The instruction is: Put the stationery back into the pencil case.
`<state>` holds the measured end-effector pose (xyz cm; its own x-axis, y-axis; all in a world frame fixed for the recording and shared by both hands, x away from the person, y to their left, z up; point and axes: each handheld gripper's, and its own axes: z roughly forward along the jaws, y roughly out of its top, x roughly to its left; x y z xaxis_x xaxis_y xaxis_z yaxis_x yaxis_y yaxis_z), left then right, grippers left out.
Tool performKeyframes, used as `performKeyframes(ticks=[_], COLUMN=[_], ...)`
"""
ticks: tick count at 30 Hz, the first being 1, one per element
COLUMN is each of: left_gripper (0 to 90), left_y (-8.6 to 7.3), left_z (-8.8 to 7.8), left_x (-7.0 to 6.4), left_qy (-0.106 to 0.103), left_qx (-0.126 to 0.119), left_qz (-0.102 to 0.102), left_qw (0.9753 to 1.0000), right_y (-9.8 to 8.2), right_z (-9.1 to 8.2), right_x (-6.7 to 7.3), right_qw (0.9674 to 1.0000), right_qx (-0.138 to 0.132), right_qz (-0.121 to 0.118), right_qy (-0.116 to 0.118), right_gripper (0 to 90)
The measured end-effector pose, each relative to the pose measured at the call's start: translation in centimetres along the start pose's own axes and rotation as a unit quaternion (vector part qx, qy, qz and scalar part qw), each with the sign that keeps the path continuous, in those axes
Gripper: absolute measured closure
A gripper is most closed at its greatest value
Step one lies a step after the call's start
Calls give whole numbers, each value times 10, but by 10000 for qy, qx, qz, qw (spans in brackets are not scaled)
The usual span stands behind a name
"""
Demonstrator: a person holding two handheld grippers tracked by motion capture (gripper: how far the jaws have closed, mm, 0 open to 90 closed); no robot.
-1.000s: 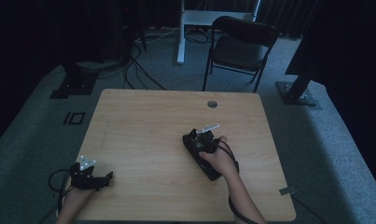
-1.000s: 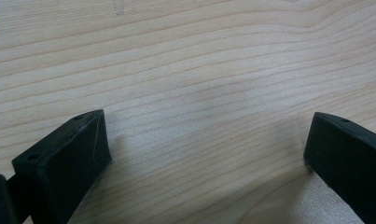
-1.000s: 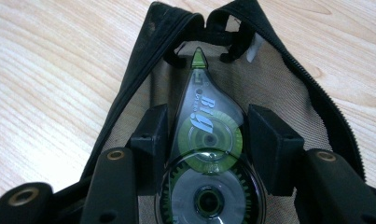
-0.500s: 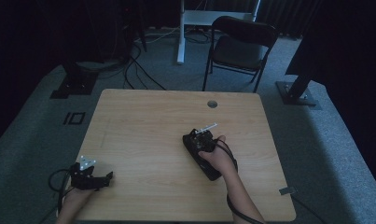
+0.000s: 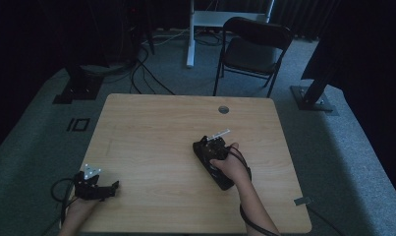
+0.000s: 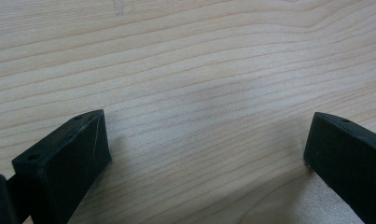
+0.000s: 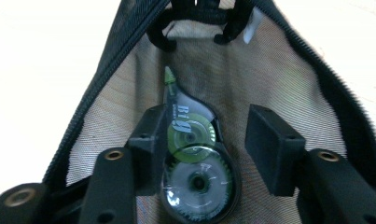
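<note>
Pale wood-grain tabletop [image 5: 151,132] carries the work, standing on grey carpet in a dim room. Nearest the person, at the front left corner of it, the left tool [image 5: 98,188] rests low in the left hand [image 5: 77,209], its cable looping off the edge; in the left gripper view its two black jaws stand wide apart with bare wood between them, released and grasping nothing. Farther in, right of the middle, the right hand [image 5: 230,164] holds the right tool [image 7: 204,154] down into a black zippered pouch [image 5: 212,164] that lies on the wood. In the right gripper view the pouch gapes open, its zip edges spreading to either side around a tan mesh lining, and a correction tape dispenser [image 7: 192,163] with a clear shell and green and grey wheels lies inside on that lining. The dispenser sits between the jaws, against the jaw on the left of that view, while the other jaw stands off it with a clear gap, so the tool is loose around it rather than clenched. Beyond the pouch, near the far edge, a round cable hole [image 5: 223,109] is set into the wood. Past the far edge stands a dark folding chair [image 5: 252,51], with a white stand [image 5: 190,34] behind it and cables [image 5: 136,69] on the floor to the left.
</note>
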<state>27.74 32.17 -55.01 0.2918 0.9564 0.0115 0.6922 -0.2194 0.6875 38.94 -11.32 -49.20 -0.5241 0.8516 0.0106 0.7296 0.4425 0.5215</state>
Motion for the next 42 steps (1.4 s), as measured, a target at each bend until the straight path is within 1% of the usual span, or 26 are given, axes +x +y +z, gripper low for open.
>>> performKeyframes(ticks=[5,8,11,21,25,28,31,33,37,42], left_gripper=[2,2,1,2,1,1,1,2,2,1], left_y=[0,0,0,0,0,0,0,0,0,0], left_z=[0,0,0,0,0,0,0,0,0,0], left_x=[0,0,0,0,0,0,0,0,0,0], left_qy=[0,1,2,1,1,1,0,0,1,0], left_qx=[0,0,-1,2,1,0,0,1,-2,0], left_qz=[0,-1,-2,1,0,0,1,1,-1,0], left_qw=[10000,10000,10000,10000,10000,10000,10000,10000,10000,10000], right_y=[0,0,0,-3,-5,-7,-9,-12,-14,-19], right_z=[-10,-17,-23,-45,-52,-56,-60,-63,-65,-70], right_x=[-3,-4,-6,-10,-13,-17,-21,-25,-30,-37], right_qw=[9998,9996,9992,9962,9951,9942,9937,9927,9920,9898], right_qx=[-170,-273,-391,-819,-954,-1046,-1096,-1177,-1236,-1390], right_qz=[59,40,73,70,59,121,127,168,202,270], right_qy=[36,59,97,286,244,221,196,186,175,140], right_gripper=[475,475,474,433,427,420,416,406,395,384])
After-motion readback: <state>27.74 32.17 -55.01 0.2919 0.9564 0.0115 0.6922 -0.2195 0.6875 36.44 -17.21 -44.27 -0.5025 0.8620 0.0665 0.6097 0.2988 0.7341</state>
